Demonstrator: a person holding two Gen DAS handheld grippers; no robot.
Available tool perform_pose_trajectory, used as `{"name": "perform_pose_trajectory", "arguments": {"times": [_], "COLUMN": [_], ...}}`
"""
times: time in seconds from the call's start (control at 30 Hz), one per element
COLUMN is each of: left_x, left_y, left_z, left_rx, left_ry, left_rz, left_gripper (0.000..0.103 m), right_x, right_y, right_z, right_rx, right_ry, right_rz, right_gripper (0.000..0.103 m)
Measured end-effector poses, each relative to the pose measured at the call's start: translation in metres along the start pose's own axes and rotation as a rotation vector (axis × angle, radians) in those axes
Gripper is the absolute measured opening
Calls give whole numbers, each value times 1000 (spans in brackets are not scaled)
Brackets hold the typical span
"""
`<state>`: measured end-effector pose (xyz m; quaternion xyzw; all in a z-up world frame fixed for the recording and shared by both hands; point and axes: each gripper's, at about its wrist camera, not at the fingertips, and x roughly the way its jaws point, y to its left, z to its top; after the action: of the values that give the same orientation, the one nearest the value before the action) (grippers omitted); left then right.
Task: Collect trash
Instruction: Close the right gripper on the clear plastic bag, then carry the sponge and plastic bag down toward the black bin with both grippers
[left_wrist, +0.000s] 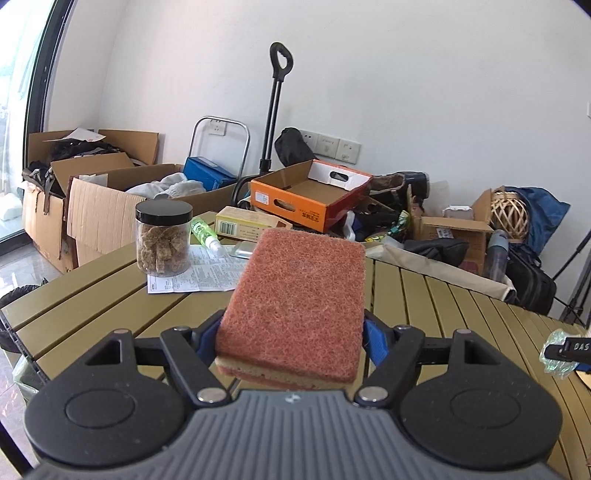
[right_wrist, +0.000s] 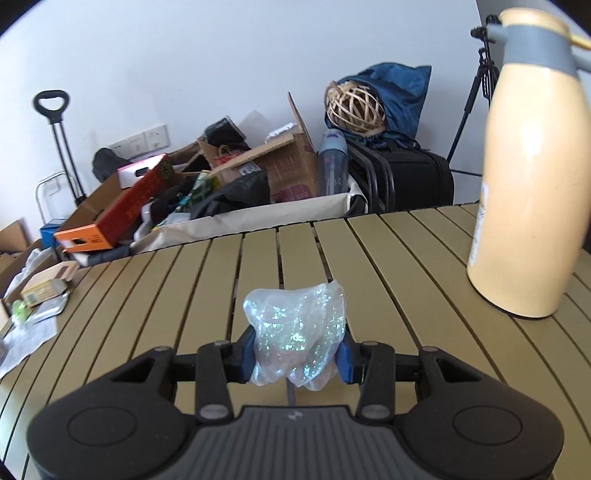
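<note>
My left gripper (left_wrist: 291, 341) has its fingers (left_wrist: 375, 341) set fairly wide and clamped on the two long edges of a sponge (left_wrist: 295, 302), red scouring side up, yellow foam showing underneath. The sponge is lifted clear of the slatted surface (left_wrist: 92, 306).

My right gripper (right_wrist: 297, 356) has its fingers (right_wrist: 246, 355) drawn in partway and pressed on a crumpled wad of clear, glittering plastic wrap (right_wrist: 297, 332), which bulges out above and below the blue pads. That wad too hangs above the surface; from the left wrist camera it shows at the far right edge, pinched in the other fingers.

Taking the sponge as my landmark: beyond it and to the left stands a jar (left_wrist: 163, 238) with a black lid, resting on a printed paper sheet (left_wrist: 199, 273). Just right of the jar lies a small green spray bottle (left_wrist: 205, 232), and behind that a flat yellow carton (left_wrist: 245, 223). Far off to the sponge's right, near the plastic wrap, a tall cream flask (right_wrist: 528, 177) stands upright on the surface.
</note>
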<state>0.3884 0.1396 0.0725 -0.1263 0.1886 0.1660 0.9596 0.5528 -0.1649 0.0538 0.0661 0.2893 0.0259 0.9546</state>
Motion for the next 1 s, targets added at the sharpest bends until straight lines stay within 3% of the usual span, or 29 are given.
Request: {"name": "perform_pose_trajectory", "arguments": {"times": [0.57,1.0], "left_x": [-77,-132], "left_y": [-4,-3], "left_z": [-60,-117], "left_rx": [80,136], "left_ry": [12,37], "left_rz": [-132,-207], "left_gripper": [75,75], "right_x": [-130,-196], "right_y": [1,5], "right_z": [-70,-139], "right_rx": [-118,-166], "right_ry": [-30,-23], "right_rz": [86,162], "right_gripper": [41,41]}}
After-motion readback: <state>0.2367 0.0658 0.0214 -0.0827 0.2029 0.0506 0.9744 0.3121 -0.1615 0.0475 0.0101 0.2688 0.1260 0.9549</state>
